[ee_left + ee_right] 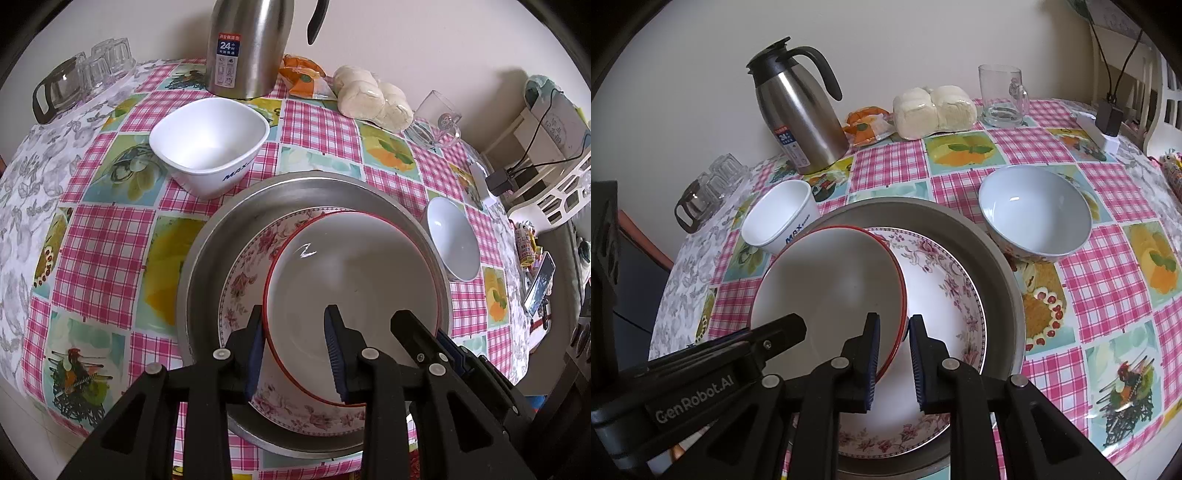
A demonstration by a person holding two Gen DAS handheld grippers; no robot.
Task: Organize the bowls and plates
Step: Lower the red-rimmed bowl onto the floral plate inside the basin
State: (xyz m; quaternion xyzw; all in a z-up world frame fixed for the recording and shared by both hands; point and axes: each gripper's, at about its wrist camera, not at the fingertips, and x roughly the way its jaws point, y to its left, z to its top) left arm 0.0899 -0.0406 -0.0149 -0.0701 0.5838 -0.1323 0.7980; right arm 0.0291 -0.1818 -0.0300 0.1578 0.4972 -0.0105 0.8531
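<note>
A red-rimmed white bowl (354,280) (834,284) rests tilted in a floral plate (251,280) (942,280), which lies in a steel pan (295,192) (979,240). My left gripper (295,350) is open, its jaws astride the bowl's near-left rim. My right gripper (892,354) is open, its jaws astride the bowl's right rim without visible clamping. A square white bowl (210,144) (779,221) sits to the pan's far left. A pale blue bowl (454,236) (1034,210) sits to its right.
A steel thermos jug (243,48) (798,110), a snack packet (868,125), wrapped buns (373,96) (934,107) and a glass mug (436,118) (1001,96) stand at the table's far side by the wall. Upturned glasses (92,70) (713,184) stand far left.
</note>
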